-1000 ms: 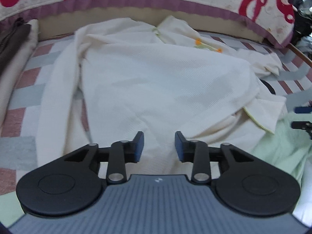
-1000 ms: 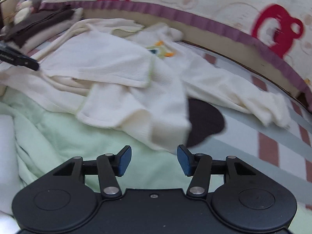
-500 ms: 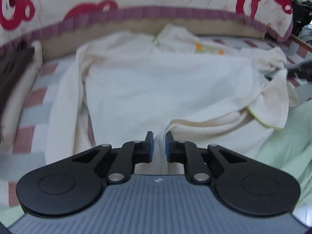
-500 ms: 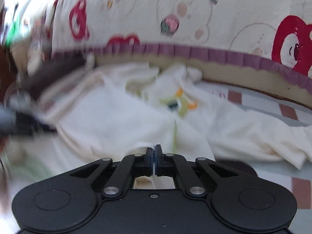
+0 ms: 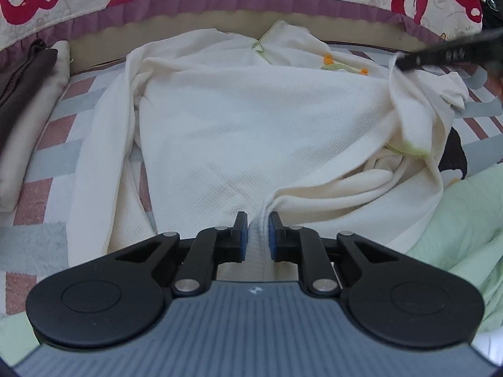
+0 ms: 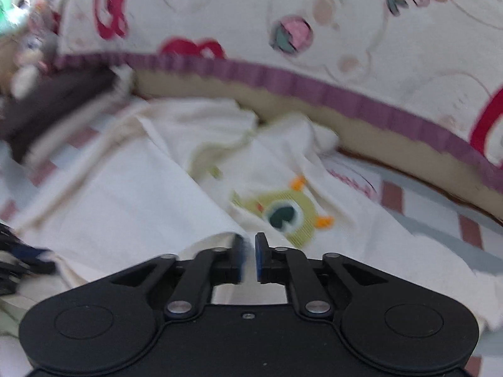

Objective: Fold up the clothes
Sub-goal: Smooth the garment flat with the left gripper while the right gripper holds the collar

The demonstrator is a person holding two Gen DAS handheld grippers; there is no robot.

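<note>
The bed [image 5: 47, 169] with its striped sheet fills both views. The cream top [image 5: 251, 132] lies spread across the middle of it, its monster patch [image 6: 283, 213] at mid-frame in the right view. At the bottom centre, the left tongs [image 5: 257, 238] are clamped on a bunched fold of the top, jaws easing open a little. The right tongs [image 6: 248, 257] are opening; cloth seems to sit by them, but the blur hides it. To fold well, keep the left pinch firm and pull the hem flat.
</note>
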